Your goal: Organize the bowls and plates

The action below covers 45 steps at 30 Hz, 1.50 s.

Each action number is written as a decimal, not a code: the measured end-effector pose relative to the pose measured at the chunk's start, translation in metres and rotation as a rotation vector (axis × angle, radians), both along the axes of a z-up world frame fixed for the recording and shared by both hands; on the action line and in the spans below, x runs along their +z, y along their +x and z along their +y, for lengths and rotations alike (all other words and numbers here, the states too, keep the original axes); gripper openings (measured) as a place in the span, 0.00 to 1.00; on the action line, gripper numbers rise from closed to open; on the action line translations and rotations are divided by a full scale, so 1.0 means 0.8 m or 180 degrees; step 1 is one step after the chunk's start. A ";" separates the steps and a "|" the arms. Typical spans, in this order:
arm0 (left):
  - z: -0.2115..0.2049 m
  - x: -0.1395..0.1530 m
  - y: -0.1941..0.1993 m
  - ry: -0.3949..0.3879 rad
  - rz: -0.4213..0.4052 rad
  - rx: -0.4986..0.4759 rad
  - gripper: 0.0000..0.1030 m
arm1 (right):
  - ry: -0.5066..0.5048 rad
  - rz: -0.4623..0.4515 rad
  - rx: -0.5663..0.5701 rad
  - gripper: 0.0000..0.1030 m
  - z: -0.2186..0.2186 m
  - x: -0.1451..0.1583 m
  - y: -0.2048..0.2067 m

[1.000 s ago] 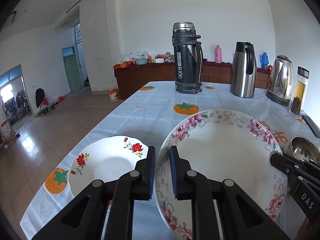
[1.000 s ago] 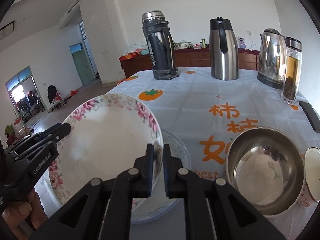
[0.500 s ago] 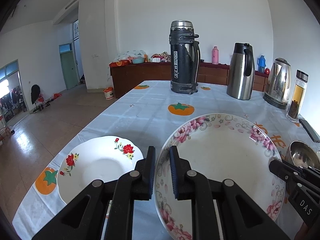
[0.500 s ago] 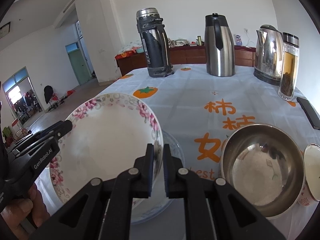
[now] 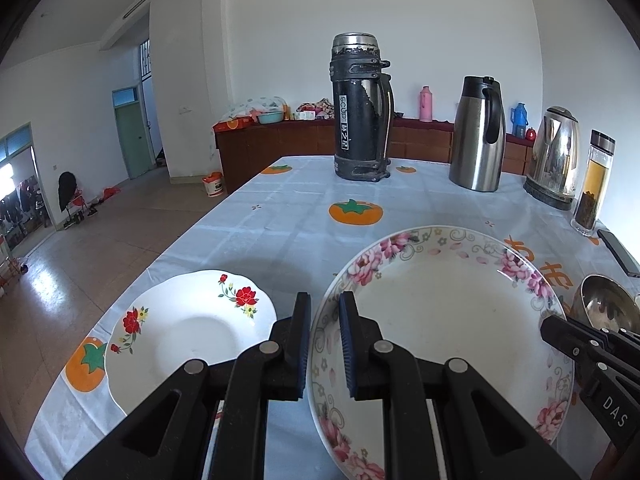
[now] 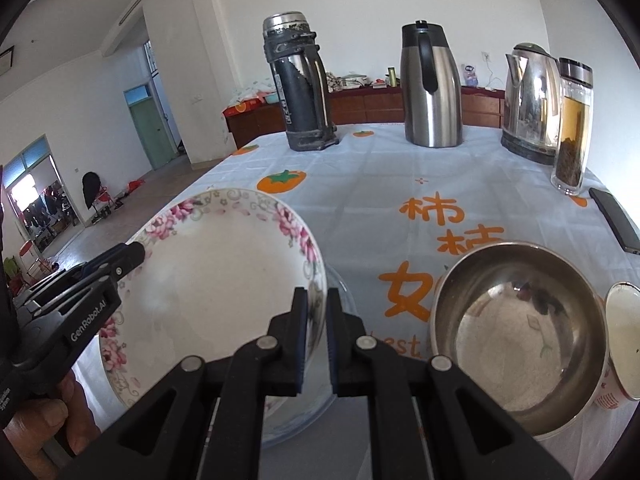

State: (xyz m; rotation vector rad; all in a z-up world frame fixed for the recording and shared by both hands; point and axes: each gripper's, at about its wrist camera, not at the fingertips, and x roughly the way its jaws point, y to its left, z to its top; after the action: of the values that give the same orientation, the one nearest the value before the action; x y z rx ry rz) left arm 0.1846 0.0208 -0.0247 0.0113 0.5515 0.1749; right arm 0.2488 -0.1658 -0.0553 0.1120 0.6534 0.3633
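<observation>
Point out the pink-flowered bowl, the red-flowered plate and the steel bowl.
pink-flowered bowl (image 5: pixel 448 320), left wrist view, inner base.
red-flowered plate (image 5: pixel 192 340), left wrist view, white centre.
steel bowl (image 6: pixel 516 340), right wrist view, inside bottom.

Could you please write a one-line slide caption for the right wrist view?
Both grippers, right gripper and left gripper, clamp the pink-flowered bowl beside a steel bowl.

left tongs (image 5: pixel 324 340): black arms, blue pads, silver rivets, white "GenRobot.AI" lettering | right tongs (image 6: pixel 317 338): same black build, blue pads, "DAS" marking | hand (image 6: pixel 38 426): bare skin, brownish
</observation>
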 end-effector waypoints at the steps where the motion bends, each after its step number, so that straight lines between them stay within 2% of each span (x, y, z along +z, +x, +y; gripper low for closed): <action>1: 0.000 -0.001 0.001 0.0003 0.0008 -0.0003 0.15 | -0.0006 0.0009 -0.0003 0.09 0.000 -0.001 0.000; 40: -0.010 -0.021 0.011 0.0062 0.0181 -0.0105 0.15 | -0.0193 0.0104 -0.0082 0.09 0.000 -0.008 0.002; 41: -0.011 -0.020 0.011 0.0062 0.0174 -0.0121 0.14 | -0.0186 0.0101 -0.0074 0.09 0.000 -0.008 0.002; 42: -0.013 -0.020 0.010 0.0013 0.0164 -0.0222 0.01 | -0.0181 0.0086 -0.0067 0.08 0.000 -0.007 0.002; 43: -0.017 -0.019 0.009 -0.0067 0.0164 -0.0354 0.01 | -0.0162 0.0070 -0.0038 0.10 0.001 -0.006 0.001; 44: -0.027 -0.018 0.006 -0.0001 0.0136 -0.0396 0.01 | -0.0188 0.0068 -0.0056 0.11 0.003 -0.006 0.000; 45: -0.039 -0.018 0.003 0.0187 0.0091 -0.0350 0.01 | -0.0193 0.0073 -0.0046 0.10 0.004 -0.008 0.000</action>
State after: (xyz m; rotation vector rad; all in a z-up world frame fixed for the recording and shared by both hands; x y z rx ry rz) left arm 0.1868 -0.0104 -0.0390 0.1011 0.5727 0.0836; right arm 0.2491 -0.1629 -0.0614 0.0630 0.6854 0.3284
